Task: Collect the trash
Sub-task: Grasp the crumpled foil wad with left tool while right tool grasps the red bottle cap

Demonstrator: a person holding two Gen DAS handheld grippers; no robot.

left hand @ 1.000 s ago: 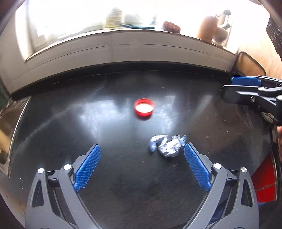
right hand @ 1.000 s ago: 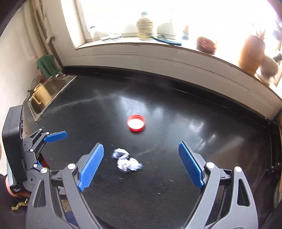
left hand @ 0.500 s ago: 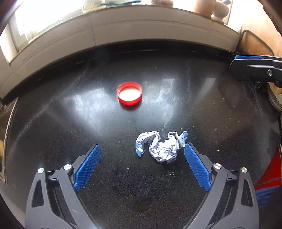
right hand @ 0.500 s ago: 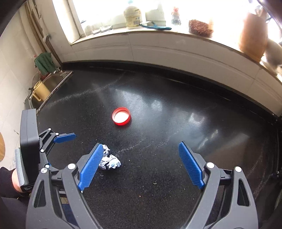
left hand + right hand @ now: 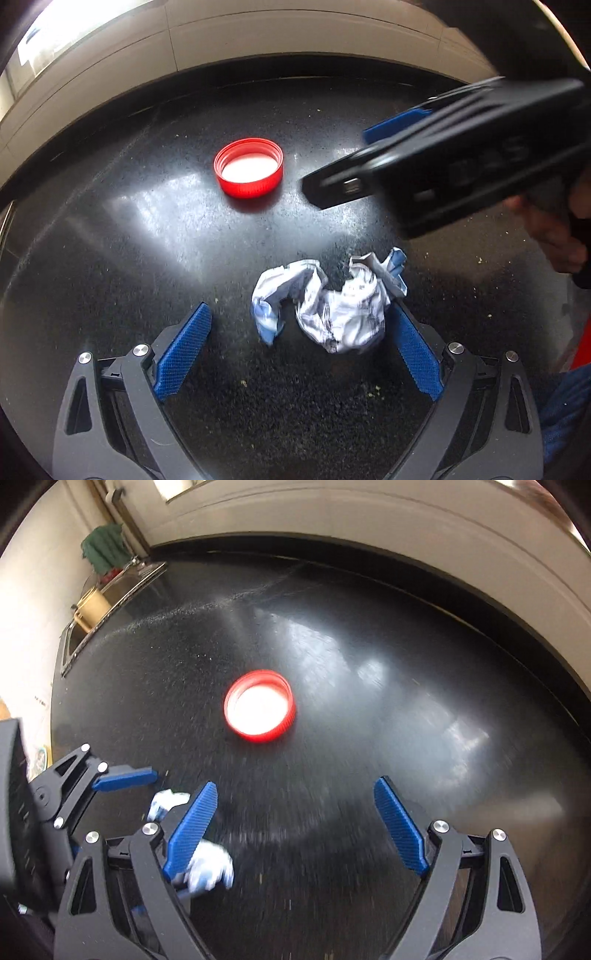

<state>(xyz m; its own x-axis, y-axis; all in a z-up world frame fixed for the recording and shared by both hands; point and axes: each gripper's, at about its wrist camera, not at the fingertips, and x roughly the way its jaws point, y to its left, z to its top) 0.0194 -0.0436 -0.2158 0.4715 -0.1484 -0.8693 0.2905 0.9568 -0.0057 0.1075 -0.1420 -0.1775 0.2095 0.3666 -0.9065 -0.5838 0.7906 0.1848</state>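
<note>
A crumpled white-and-blue wrapper (image 5: 332, 306) lies on the black counter (image 5: 110, 240). It sits between the fingers of my left gripper (image 5: 299, 332), close to the right pad (image 5: 417, 354). That gripper is open and low over the counter. A red bottle cap (image 5: 260, 705), open side up, rests farther back. My right gripper (image 5: 295, 812) is open just short of the cap, with nothing between its fingers. In the right wrist view the wrapper (image 5: 210, 864) is partly hidden behind the right gripper's left finger (image 5: 192, 823). The left gripper's blue finger (image 5: 125, 777) shows beside it.
A sink (image 5: 110, 602) with a yellow pot (image 5: 92, 605) and a green cloth (image 5: 105, 548) lies at the counter's far left. A pale tiled wall (image 5: 258, 33) bounds the back. A person's hand (image 5: 554, 229) holds the right gripper; something red (image 5: 580, 343) is at the right edge.
Both grippers have sunk toward the counter. The wrapper now lies between the left fingers. The right gripper swung left over the counter to face the red cap.
</note>
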